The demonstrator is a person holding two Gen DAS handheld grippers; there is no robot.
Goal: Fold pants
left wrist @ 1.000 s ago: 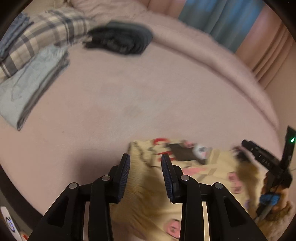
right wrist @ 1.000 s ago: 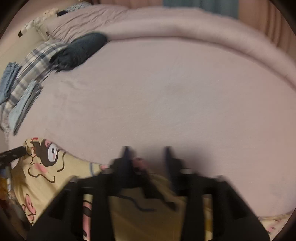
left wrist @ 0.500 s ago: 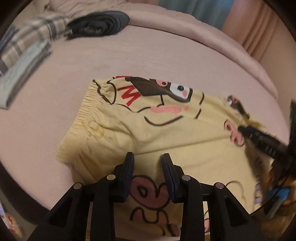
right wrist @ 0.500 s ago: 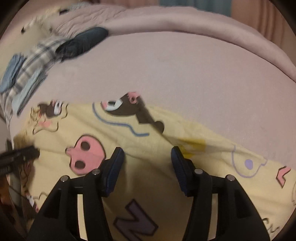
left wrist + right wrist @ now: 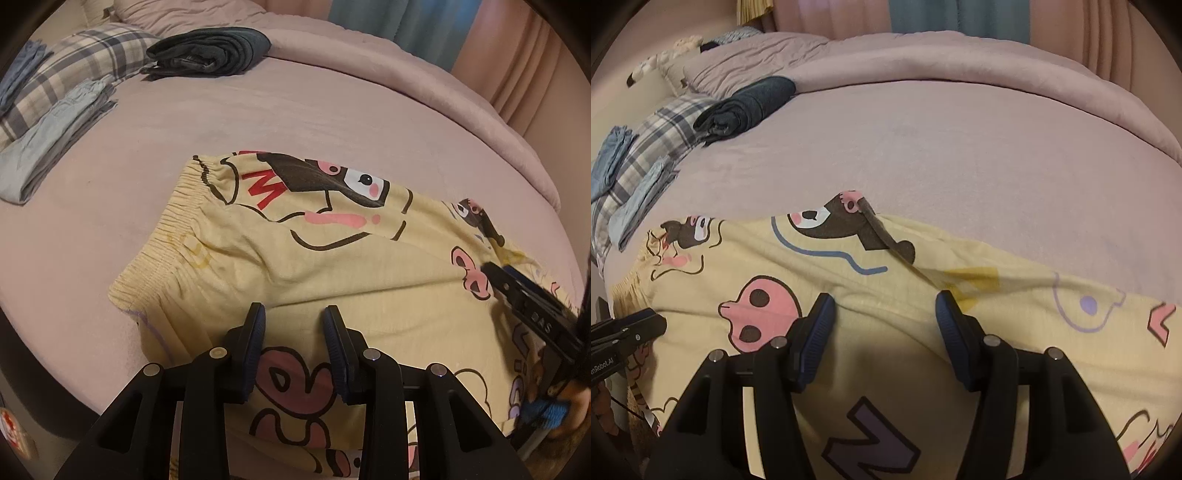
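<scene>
Inspector: The yellow pants are lying spread on the bed. The left tool and right tool are hovering over them, both parted, gripping nothing.

Clerk: Risks?

Inspector: Pinching one layer only, I judge, skewing the fold. The waistband is showing plainly only in the left view.
</scene>
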